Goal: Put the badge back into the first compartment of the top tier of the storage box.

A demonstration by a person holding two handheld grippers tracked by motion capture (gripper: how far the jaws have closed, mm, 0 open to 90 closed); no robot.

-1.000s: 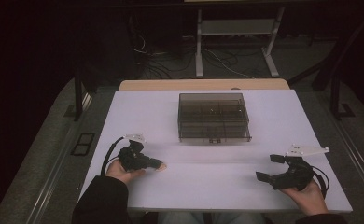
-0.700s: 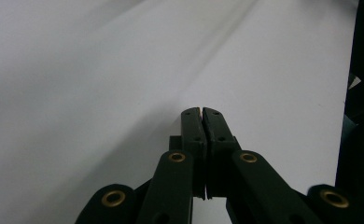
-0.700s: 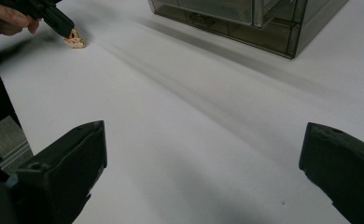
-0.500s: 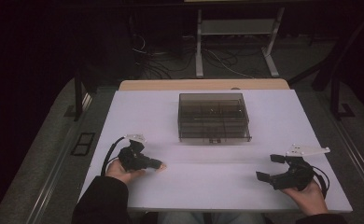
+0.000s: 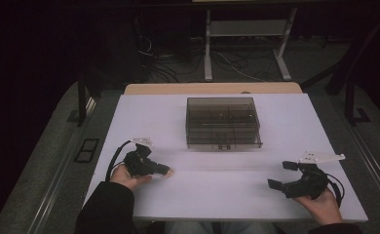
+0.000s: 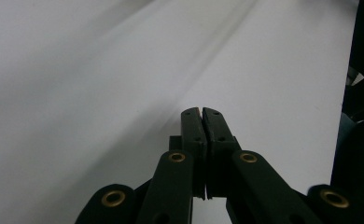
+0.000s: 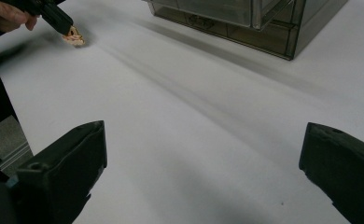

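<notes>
**Item: small tan piece** (image 7: 73,37)

Location: near left part of the white table (image 5: 144,122), at the very tip of the left gripper (image 5: 164,170), resting on or just above the tabletop. Well apart from the smoky box (image 5: 223,122) at the table's middle.

Appearance: a pale tan to pinkish scrap, flat-looking, with darker marks on its face. It is too small and blurred to name the material. In the left gripper view it shows as no more than an orange-tan sliver at the jaw ends.

Handling (judged): very light and thin. It is likely to slip or flick away if nipped by a corner, and hard to lift off a flat surface once laid down. Best taken by an edge, with the pads well over it rather than at their extreme tips.

**Item: smoky box**

Appearance: translucent grey-brown plastic, low and rectangular, divided into compartments, with small drawer fronts facing the person.

Handling (judged): rigid and smooth-walled, light enough to slide when pushed. A drawer front is the place to take hold, with the body steadied.

**Grippers**

Left gripper: jaws pressed together, and by the look of it nipping the small tan piece at their ends, though the hold cannot be seen clearly.

Right gripper (image 5: 279,174): jaws spread wide with nothing between them, lying low at the near right of the table, pointed across toward the box.
</notes>
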